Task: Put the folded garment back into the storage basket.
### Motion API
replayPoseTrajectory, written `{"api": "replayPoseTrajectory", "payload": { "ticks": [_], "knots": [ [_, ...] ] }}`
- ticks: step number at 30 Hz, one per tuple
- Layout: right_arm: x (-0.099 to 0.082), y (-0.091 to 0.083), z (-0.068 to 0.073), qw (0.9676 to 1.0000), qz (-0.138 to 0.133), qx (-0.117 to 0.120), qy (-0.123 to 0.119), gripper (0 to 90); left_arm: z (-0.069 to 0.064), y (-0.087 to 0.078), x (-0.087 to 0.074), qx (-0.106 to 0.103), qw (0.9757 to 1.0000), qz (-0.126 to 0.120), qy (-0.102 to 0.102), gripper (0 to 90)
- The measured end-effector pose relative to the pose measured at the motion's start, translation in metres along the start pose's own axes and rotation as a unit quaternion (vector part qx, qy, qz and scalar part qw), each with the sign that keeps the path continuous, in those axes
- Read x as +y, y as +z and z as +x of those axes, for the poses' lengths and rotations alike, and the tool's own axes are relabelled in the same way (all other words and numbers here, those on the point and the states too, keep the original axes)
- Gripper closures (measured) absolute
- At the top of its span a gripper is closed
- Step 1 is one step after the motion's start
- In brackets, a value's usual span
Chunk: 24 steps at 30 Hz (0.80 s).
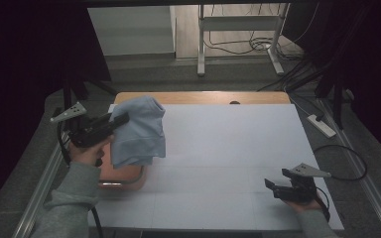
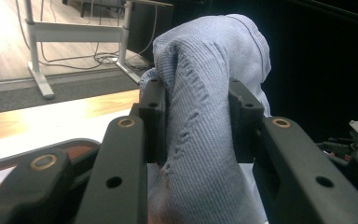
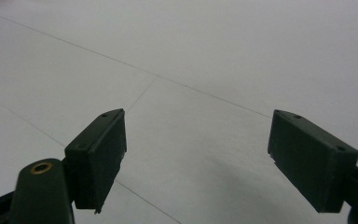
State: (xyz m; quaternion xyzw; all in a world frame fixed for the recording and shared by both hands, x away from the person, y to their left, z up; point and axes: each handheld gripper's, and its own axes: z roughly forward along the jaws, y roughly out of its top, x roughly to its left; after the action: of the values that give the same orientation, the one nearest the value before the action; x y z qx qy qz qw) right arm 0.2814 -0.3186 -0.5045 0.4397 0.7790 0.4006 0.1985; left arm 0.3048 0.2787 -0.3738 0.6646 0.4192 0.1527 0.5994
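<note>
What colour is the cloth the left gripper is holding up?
Light blue ribbed knit cloth, clearest in the left gripper view.

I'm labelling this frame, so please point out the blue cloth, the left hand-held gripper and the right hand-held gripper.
blue cloth (image 1: 141,134): high view, middle of the hanging fabric.
left hand-held gripper (image 1: 121,119): high view, jaw tips clamped on the cloth.
right hand-held gripper (image 3: 196,154): right gripper view, gap midway between its open jaws.
</note>
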Motion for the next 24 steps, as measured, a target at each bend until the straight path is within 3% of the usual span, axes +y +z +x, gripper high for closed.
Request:
{"api": "replayPoseTrajectory", "payload": {
  "ticks": [15, 24],
  "knots": [
    [0.0, 0.001, 0.0, 1.0, 0.001, -0.001, 0.0, 19.7, 0.018, -0.033, -0.001, 0.031, 0.9995, -0.009, -0.008, 64.7],
    [0.001, 0.001, 0.001, 1.0, 0.004, -0.001, -0.001, 19.8, 0.022, -0.043, -0.004, 0.041, 0.999, -0.011, -0.011, 64.9]
  ]
}}
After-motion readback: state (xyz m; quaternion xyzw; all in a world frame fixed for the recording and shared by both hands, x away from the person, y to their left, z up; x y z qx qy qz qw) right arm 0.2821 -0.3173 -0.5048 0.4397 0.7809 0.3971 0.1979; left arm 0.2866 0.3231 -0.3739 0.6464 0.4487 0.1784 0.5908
